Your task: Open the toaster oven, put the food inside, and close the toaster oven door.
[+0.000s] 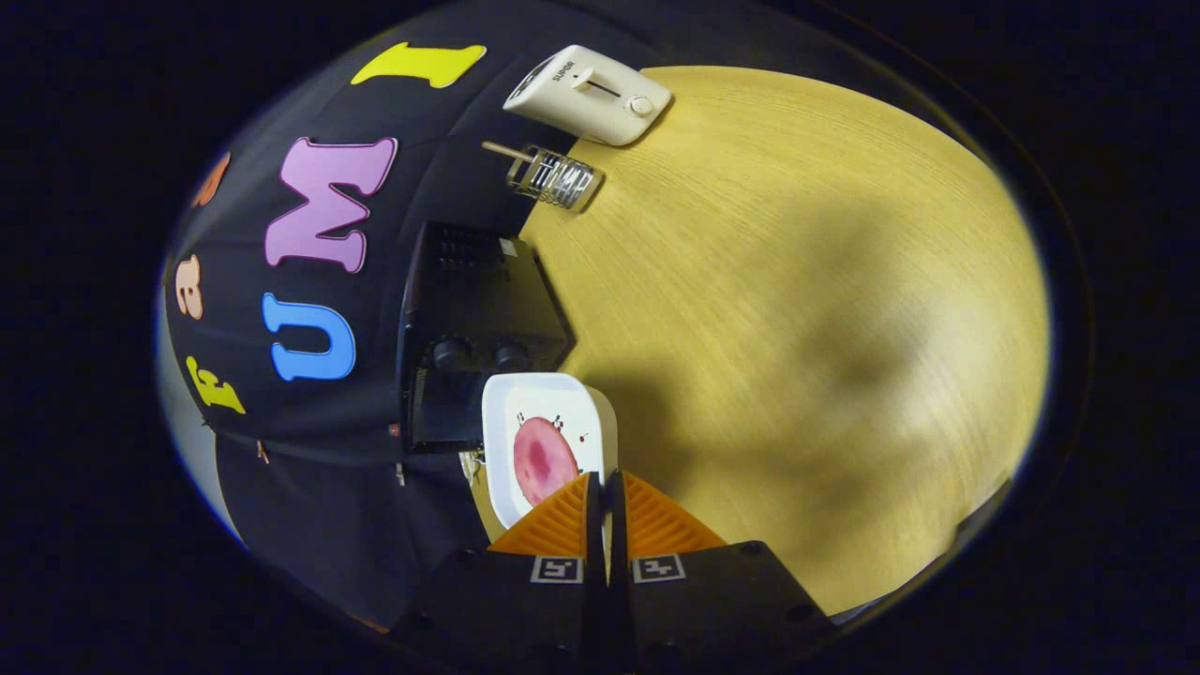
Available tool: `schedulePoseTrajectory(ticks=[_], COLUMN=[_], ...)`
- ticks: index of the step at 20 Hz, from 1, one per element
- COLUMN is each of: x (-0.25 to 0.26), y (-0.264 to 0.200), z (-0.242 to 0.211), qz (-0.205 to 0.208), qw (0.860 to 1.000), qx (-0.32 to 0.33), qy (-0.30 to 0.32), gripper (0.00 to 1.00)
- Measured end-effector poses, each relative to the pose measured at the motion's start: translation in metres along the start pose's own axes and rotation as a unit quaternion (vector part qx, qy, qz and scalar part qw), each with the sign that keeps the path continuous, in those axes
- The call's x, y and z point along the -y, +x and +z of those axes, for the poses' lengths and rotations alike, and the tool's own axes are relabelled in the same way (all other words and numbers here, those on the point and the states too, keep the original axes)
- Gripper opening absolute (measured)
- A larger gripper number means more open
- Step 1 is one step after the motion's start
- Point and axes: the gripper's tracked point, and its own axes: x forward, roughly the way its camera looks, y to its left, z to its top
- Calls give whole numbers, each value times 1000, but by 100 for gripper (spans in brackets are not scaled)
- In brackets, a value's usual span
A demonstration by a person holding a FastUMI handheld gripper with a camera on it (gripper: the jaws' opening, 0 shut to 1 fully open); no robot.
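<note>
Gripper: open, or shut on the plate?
Shut on the plate: both orange fingers of the gripper pinch its rim, the pink food lying on it just ahead.

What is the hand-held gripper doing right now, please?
Hand-held gripper: closed, both fingers pinching the rim of the white plate that carries the pink food.
</note>
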Motion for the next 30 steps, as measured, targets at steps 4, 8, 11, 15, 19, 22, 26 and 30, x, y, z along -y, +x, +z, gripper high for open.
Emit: schedulePoseTrajectory(ticks=[4, 8, 11, 15, 19, 22, 26, 30], x=[-30, -74, -98, -118, -134, -134, -144, -148], y=[26, 67, 101, 143, 175, 196, 217, 234], z=[-42, -71, -86, -86, -64, -52, -39, -25], qz=[-14, 11, 12, -4, 1, -9, -8, -34], qw=[999, 993, 988, 982, 967, 956, 940, 928], qx=[41, 82, 98, 119, 149, 170, 194, 234], qy=[25, 86, 119, 148, 208, 240, 281, 288], gripper=[5, 5, 5, 5, 5, 5, 5, 5])
